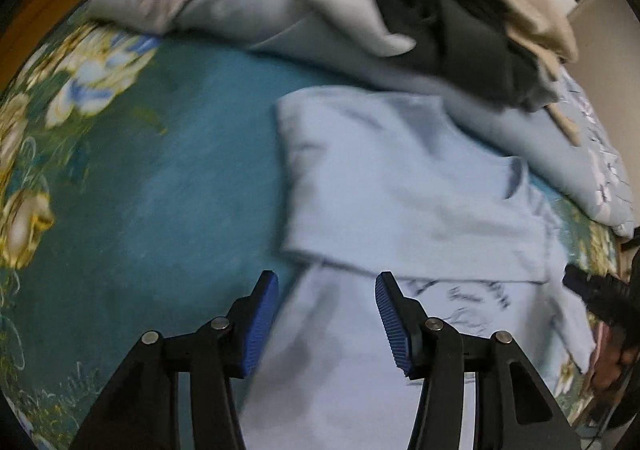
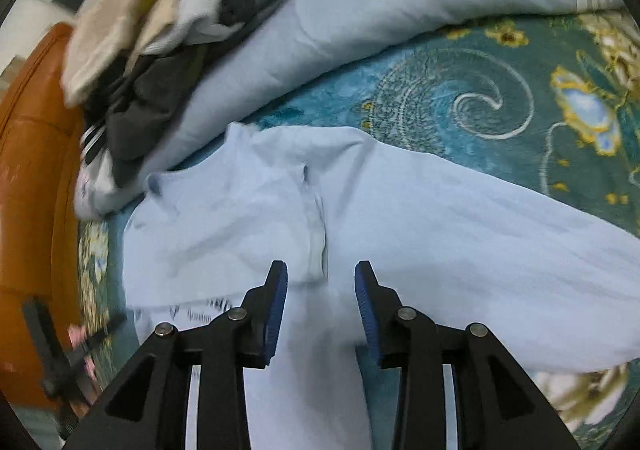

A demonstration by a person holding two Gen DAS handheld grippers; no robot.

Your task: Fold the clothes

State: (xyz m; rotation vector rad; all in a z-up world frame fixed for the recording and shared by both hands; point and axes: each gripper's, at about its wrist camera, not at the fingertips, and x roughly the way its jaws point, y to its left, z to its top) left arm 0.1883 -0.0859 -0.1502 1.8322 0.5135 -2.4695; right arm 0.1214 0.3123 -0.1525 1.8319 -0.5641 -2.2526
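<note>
- Left gripper (image 1: 326, 290): jaws standing wide apart, gripping nothing; hovering over the near part of the pale blue shirt (image 1: 400, 186), close to its left edge.
- Right gripper (image 2: 321, 282): jaws parted, a little narrower, also gripping nothing; hanging over the shirt (image 2: 400, 234) near a seam or collar-like ridge at 12 o'clock from the fingertips.
- Shirt is lying on the teal flowered bedspread (image 1: 160, 170), one panel already lying folded over, its edge running crosswise just past the left fingertips. Dark printed lettering is showing at 3 o'clock of the left gripper.
- Heap of unfolded clothes (image 1: 440, 10) is sitting on a pale blue quilt (image 2: 360, 22), at 12 to 1 o'clock in the left view.
- Judgement: mid-fold, between grasps. Next move is calling for both grippers pinching the near edge, then carrying it over evenly.
- Both views are motion-blurred; fine creases unclear.
</note>
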